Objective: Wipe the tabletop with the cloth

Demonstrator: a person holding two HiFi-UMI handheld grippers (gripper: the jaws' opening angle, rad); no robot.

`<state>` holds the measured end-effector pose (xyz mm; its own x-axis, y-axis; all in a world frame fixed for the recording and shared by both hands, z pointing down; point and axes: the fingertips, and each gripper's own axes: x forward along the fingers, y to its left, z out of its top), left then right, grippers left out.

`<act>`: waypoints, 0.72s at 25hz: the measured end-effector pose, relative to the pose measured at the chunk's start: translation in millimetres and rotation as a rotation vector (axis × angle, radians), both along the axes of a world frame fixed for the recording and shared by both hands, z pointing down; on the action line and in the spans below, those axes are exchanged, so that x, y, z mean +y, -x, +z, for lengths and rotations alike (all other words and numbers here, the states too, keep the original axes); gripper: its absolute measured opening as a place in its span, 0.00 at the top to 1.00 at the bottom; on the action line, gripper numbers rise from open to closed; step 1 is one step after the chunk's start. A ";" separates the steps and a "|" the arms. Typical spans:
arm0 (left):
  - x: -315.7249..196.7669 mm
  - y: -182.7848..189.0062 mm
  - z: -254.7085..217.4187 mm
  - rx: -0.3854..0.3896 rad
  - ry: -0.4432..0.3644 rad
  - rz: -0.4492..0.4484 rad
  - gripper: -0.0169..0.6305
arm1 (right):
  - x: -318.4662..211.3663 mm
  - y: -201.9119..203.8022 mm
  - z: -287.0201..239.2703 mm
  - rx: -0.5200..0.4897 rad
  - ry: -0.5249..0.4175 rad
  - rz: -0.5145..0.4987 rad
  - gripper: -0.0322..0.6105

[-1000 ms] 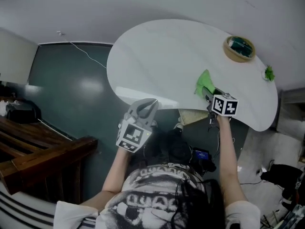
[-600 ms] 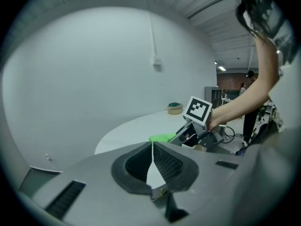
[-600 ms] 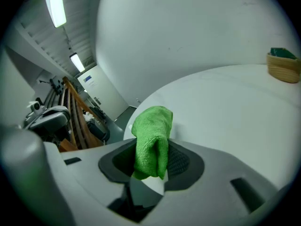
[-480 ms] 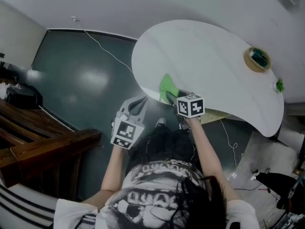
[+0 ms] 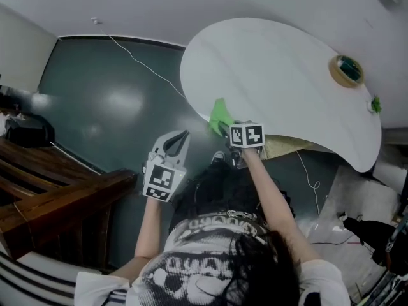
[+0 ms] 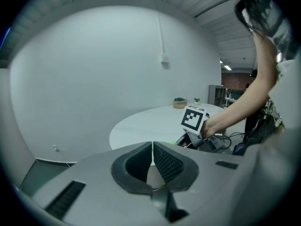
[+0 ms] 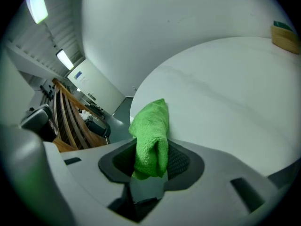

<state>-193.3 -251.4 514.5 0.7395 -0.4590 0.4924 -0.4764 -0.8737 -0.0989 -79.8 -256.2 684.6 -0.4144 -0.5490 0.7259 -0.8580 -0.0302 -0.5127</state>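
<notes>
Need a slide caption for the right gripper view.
Right gripper clamps a green cloth at the white tabletop's edge.

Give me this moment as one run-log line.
right gripper: shut on green cloth, at near edge of table | left gripper: shut, empty, beside table, over floor

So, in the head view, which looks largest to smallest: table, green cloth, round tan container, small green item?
Largest: table.
Next: round tan container and green cloth look about alike. The cloth is nearer the camera, so I will not rank them.
Smallest: small green item.
</notes>
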 end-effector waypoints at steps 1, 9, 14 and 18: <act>2.0 -2.4 2.5 0.007 0.008 0.001 0.96 | 5.1 -7.2 1.3 -0.013 0.002 0.020 0.73; 17.6 -53.3 -3.4 0.049 0.010 0.110 0.96 | 37.1 -75.2 1.7 0.039 -0.003 0.102 0.73; 35.5 -102.8 -13.2 0.064 -0.007 0.220 0.96 | 62.5 -124.2 2.4 0.086 0.006 0.166 0.73; 51.7 -150.0 -23.4 0.080 -0.028 0.277 0.96 | 91.5 -179.7 0.7 0.131 0.012 0.206 0.73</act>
